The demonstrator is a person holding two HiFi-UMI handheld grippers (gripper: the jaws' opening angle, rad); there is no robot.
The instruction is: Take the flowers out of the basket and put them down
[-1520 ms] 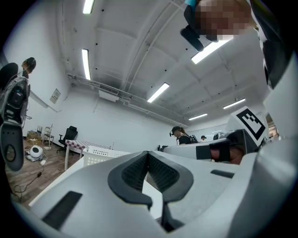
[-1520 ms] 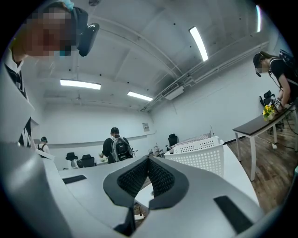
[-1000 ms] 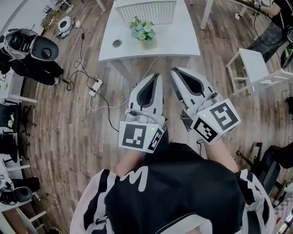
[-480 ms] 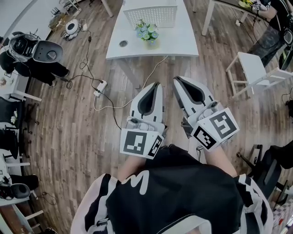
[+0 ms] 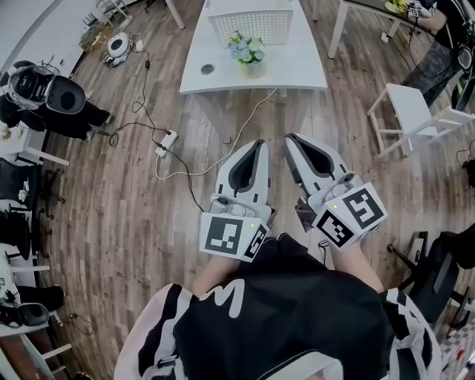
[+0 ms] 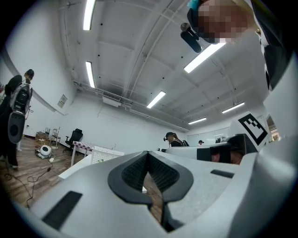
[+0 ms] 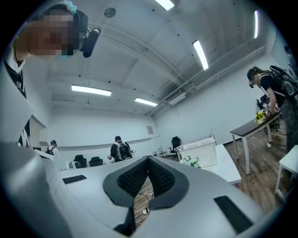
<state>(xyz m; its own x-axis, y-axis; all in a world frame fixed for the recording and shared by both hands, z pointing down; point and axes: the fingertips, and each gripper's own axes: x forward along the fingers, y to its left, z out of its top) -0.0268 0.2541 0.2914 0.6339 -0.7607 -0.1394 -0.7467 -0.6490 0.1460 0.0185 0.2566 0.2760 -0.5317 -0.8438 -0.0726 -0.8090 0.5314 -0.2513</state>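
Observation:
A small bunch of blue and white flowers stands on the white table, just in front of a white perforated basket. My left gripper and right gripper are side by side in front of my body, over the wooden floor and short of the table's near edge. Both are shut with nothing between the jaws. The right gripper view shows the flowers and the basket well ahead on the table. In the left gripper view the basket is small and far off.
A power strip with cables lies on the floor to the left of the table. To the right stands a white stool, with a person beyond it. Black equipment sits at the far left. A round fitting marks the tabletop.
Both grippers, still shut, have moved along together with my body. In the head view the table and flowers have drifted to the right and the grippers sit a little lower.

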